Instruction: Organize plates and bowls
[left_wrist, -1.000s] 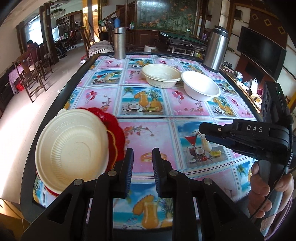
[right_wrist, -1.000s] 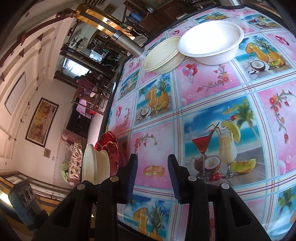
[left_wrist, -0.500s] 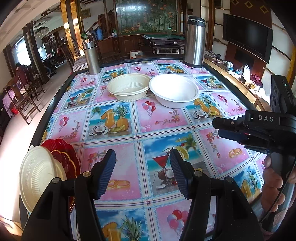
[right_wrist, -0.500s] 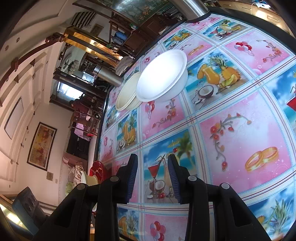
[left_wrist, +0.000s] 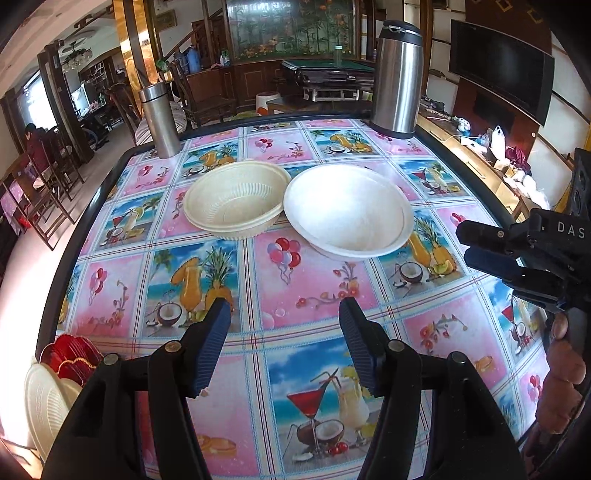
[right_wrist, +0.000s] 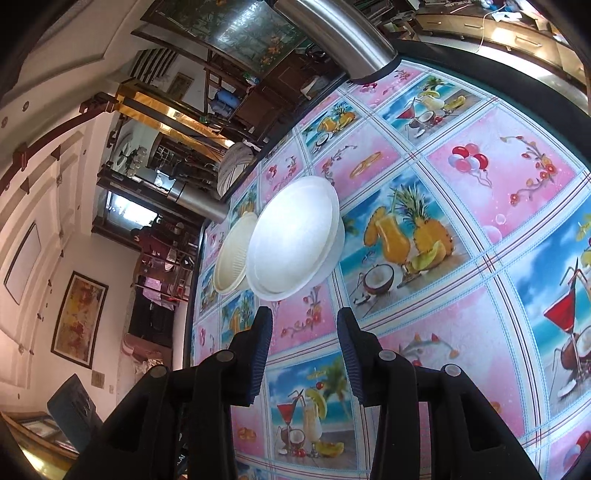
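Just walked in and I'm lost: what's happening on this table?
A person is tidying dishes with two handheld grippers. Both the left gripper and right gripper are open and hold nothing, pointed at the cream bowl and white bowl standing side by side mid-table. A cream plate lies over red plates at the near left edge.

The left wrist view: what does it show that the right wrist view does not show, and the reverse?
Only the left wrist view shows the cream plate on the red plate at the table's near left corner, and the right hand-held gripper from the side. Only the right wrist view shows a framed painting on the wall. Both show the white bowl, the cream ribbed bowl, two steel flasks, and open, empty jaws.
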